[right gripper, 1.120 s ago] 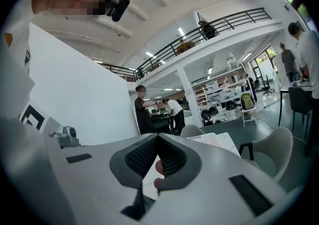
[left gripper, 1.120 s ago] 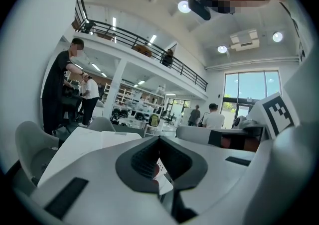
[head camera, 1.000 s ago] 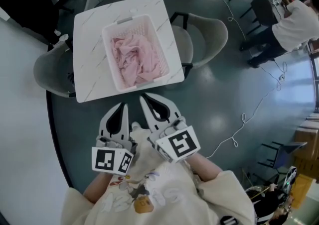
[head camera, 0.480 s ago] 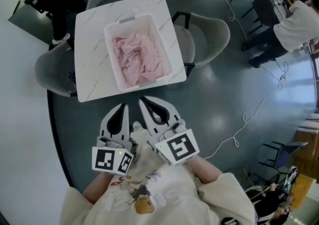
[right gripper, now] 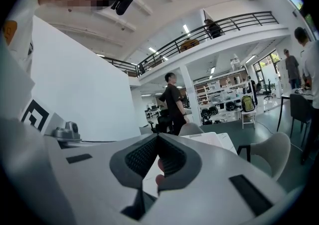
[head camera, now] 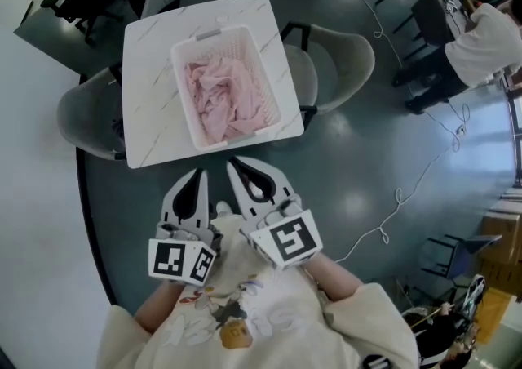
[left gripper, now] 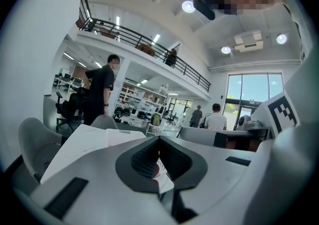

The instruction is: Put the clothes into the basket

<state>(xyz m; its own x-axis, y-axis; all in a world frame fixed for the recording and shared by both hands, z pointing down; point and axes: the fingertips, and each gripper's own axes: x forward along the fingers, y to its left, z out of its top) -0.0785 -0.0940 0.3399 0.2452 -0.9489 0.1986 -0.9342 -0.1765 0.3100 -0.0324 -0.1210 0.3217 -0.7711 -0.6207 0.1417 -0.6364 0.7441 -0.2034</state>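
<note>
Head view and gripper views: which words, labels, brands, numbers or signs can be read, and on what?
No text is legible.
Sweatshirt: pale printed letters, too blurred to read.
Cubes on left gripper and right gripper: black square markers, no words.
Basket: no print seen.

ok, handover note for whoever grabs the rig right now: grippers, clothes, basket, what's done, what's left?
Left gripper: shut, empty, held close to the body, short of the table.
Right gripper: shut, empty, right beside the left one.
Things: the pink clothes lie bunched inside the white basket, which stands on the table.
Done: the clothes are in the basket; no other garment shows outside it.
Left: probably nothing. Glance round the table for strays before stopping.
</note>
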